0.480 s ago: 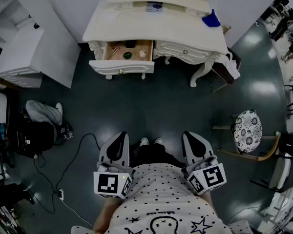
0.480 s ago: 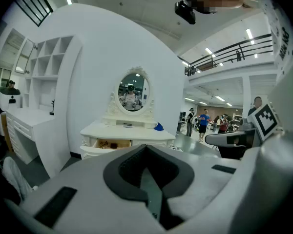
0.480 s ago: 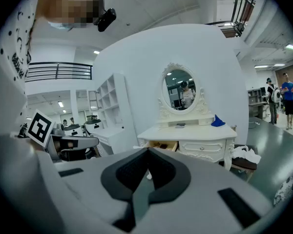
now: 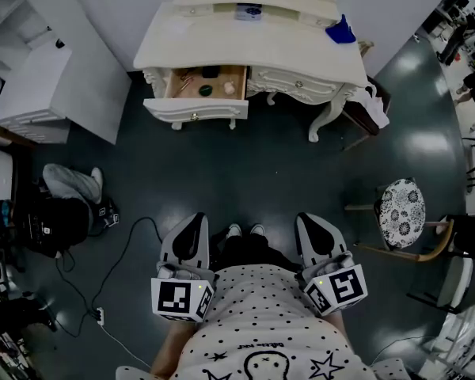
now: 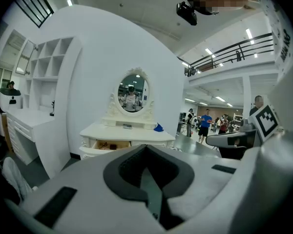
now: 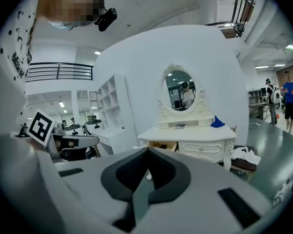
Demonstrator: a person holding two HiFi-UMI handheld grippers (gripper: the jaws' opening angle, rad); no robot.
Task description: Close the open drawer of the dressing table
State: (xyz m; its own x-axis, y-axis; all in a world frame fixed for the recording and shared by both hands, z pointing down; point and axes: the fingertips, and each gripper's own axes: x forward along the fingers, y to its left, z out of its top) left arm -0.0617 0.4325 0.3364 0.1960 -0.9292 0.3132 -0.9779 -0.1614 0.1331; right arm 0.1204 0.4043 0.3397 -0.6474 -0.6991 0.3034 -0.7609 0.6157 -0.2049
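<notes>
**Drawer Left Open, Both Grippers Empty**

The drawer [image 4: 196,108] was seen pulled out at the left side of the dressing table [image 4: 253,50], far across the floor. The left gripper [image 4: 195,222] and right gripper [image 4: 309,222] were held near the body, fingers closed together with nothing gripped.

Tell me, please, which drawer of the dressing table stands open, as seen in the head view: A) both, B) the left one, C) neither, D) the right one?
B: the left drawer is pulled out with its inside showing, while the right drawer sits flush under the dressing table top.
</notes>
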